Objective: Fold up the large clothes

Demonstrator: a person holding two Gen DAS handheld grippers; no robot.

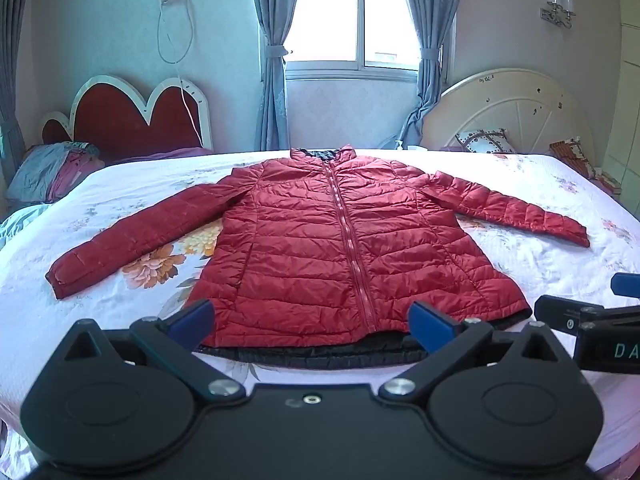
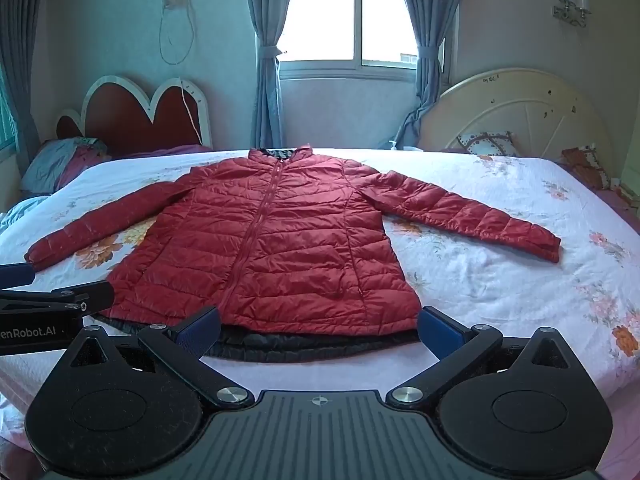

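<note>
A red quilted puffer jacket lies flat, zipped, front up on the bed, collar toward the window, both sleeves spread out to the sides; it also shows in the right wrist view. Its black lining shows along the hem. My left gripper is open and empty, just in front of the hem. My right gripper is open and empty, also in front of the hem, right of the left one. Each gripper's edge shows in the other's view.
The bed has a white floral sheet. A red heart-shaped headboard and bedding stand at the far left, a cream round headboard with pillows at the far right. A window with grey curtains is behind.
</note>
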